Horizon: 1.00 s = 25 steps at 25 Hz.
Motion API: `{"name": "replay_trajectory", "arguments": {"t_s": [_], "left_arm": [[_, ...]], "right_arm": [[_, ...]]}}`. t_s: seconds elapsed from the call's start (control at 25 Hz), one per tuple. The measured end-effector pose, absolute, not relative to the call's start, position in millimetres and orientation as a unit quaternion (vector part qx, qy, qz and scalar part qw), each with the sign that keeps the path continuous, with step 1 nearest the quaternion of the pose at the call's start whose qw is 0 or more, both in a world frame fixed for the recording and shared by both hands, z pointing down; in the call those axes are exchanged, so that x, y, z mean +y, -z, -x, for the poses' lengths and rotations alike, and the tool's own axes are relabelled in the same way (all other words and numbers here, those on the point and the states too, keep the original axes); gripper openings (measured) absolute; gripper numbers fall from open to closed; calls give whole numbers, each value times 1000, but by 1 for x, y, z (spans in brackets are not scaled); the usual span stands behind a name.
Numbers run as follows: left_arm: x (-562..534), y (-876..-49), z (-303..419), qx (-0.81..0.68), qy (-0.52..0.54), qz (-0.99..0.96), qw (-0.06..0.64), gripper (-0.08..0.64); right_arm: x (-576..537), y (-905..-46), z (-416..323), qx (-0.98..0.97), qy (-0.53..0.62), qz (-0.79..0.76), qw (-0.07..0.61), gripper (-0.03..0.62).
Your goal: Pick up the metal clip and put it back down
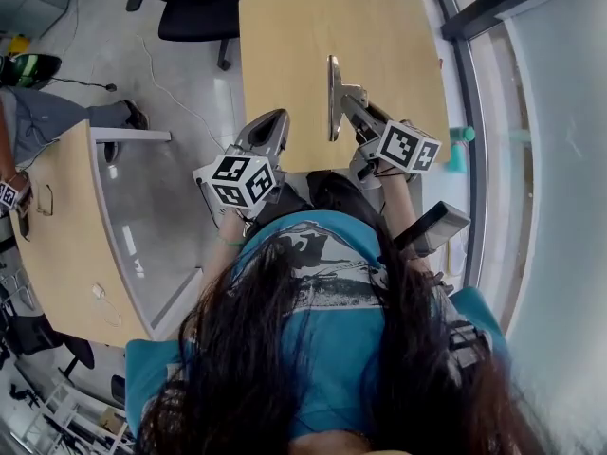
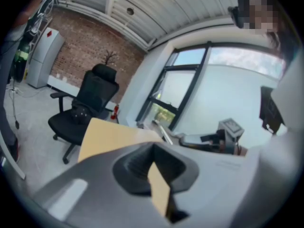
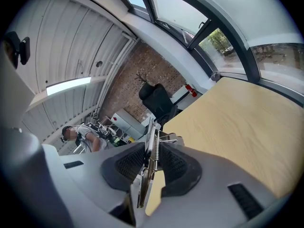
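The metal clip [image 1: 333,91] is a long silvery spring clamp lying lengthways over the light wooden table [image 1: 285,45], near its front edge. My right gripper [image 1: 353,108] is shut on the clip's near end. In the right gripper view the clip [image 3: 153,129] stands on edge between the ribbed pads [image 3: 130,163]. I cannot tell whether the clip touches the tabletop. My left gripper [image 1: 274,121] hovers at the table's front left corner with its jaws together and nothing in them. The left gripper view shows the clip [image 2: 165,134] and the right gripper [image 2: 192,140] off to its right.
A black office chair [image 1: 204,3] stands past the table's far left corner. Another wooden desk [image 1: 57,235] is at the left, with a person's legs [image 1: 57,112] beside it. A curved glass wall [image 1: 550,159] runs close along the right side.
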State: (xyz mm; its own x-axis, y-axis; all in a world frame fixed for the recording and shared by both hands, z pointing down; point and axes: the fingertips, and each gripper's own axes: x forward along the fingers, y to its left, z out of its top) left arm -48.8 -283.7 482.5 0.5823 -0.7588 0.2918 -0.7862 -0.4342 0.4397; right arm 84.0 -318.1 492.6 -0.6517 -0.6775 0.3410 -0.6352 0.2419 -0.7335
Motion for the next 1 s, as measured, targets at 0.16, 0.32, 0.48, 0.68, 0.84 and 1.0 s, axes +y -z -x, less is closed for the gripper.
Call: {"name": "replay_trajectory", "arguments": {"t_s": [0.16,0.32,0.48,0.68,0.84,1.0], "left_arm": [[-285,-484,50,-462,-21,-843,276,2],[-288,-485,59,-478,-11,-832,280,3],[-291,-487,62,-483,-17,-832,275,3],[-300,-487,62,-485,-24,-833,265,3],[-308,-484,58,-488,-29,-834,255,3],[-314,-482,56,-492,-32,-833,251,3]], "right_arm": [[-319,-496,-85,788,454,416,25,106],[-320,-496,-82,787,456,414,19,106],[-321,-499,-79,788,458,411,14,106],[-329,-520,-81,782,469,411,-2,106],[-348,-550,-83,779,474,410,-35,106],[-372,-587,-84,785,462,402,-96,106]]}}
